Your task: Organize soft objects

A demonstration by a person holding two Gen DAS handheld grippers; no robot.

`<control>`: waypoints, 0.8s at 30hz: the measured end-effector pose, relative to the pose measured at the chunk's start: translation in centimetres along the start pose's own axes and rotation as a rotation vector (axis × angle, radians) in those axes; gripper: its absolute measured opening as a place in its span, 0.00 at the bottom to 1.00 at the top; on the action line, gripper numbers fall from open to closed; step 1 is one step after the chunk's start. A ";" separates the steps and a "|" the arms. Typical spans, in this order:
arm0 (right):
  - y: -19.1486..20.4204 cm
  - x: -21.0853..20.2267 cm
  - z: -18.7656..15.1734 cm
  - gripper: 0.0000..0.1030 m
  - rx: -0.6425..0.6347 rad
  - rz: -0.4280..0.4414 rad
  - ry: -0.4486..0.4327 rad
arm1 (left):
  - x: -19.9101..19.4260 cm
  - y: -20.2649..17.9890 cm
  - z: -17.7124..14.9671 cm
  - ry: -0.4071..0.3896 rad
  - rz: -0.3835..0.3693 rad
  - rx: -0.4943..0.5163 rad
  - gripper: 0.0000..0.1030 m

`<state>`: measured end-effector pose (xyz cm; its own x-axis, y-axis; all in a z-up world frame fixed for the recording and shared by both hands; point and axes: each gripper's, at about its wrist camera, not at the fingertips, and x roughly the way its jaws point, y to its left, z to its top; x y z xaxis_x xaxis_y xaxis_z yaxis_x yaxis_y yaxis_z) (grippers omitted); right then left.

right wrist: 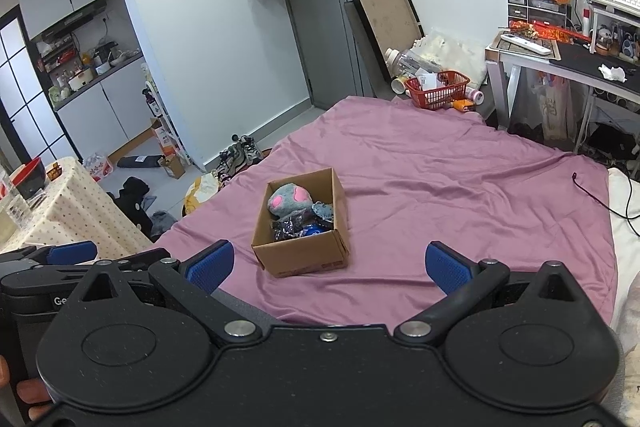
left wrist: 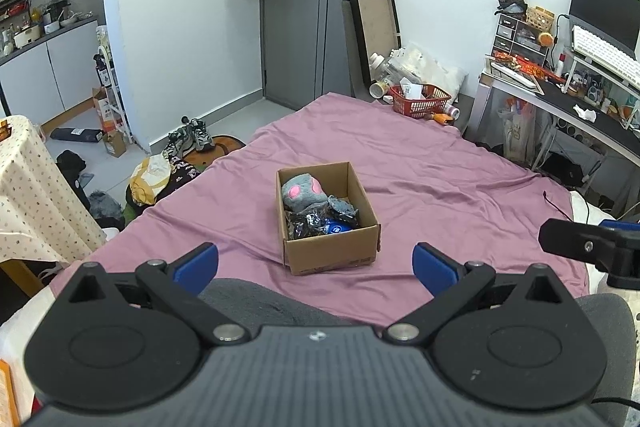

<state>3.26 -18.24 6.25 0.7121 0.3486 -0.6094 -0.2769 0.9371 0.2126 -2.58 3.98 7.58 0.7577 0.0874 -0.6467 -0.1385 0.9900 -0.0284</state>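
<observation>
An open cardboard box [left wrist: 332, 251] sits mid-bed on the purple sheet [left wrist: 440, 179]. Inside lie a grey plush toy with pink patches [left wrist: 301, 191], dark packaged soft items [left wrist: 310, 225] and a blue item [left wrist: 335, 228]. The box also shows in the right wrist view [right wrist: 304, 259], with the plush [right wrist: 290, 201] in it. My left gripper [left wrist: 316, 267] is open and empty, held back from the box's near side. My right gripper [right wrist: 328, 265] is open and empty, also short of the box. The right gripper's body shows at the right edge of the left wrist view [left wrist: 588, 243].
A red basket [left wrist: 420, 101] with bottles around it stands at the bed's far edge. A desk [left wrist: 580, 99] with keyboard and monitor is at right. Shoes [left wrist: 192, 139], bags and clothes lie on the floor at left, beside a table with a patterned cloth [left wrist: 32, 195].
</observation>
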 end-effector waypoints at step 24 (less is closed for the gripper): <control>0.0 0.2 -0.4 1.00 0.011 -0.001 0.011 | 0.0 -0.1 -0.4 0.002 -0.013 0.003 0.99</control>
<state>3.18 -18.12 5.82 0.7048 0.3480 -0.6182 -0.2693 0.9374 0.2207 -2.81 3.83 7.28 0.7579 0.0739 -0.6481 -0.1267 0.9913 -0.0352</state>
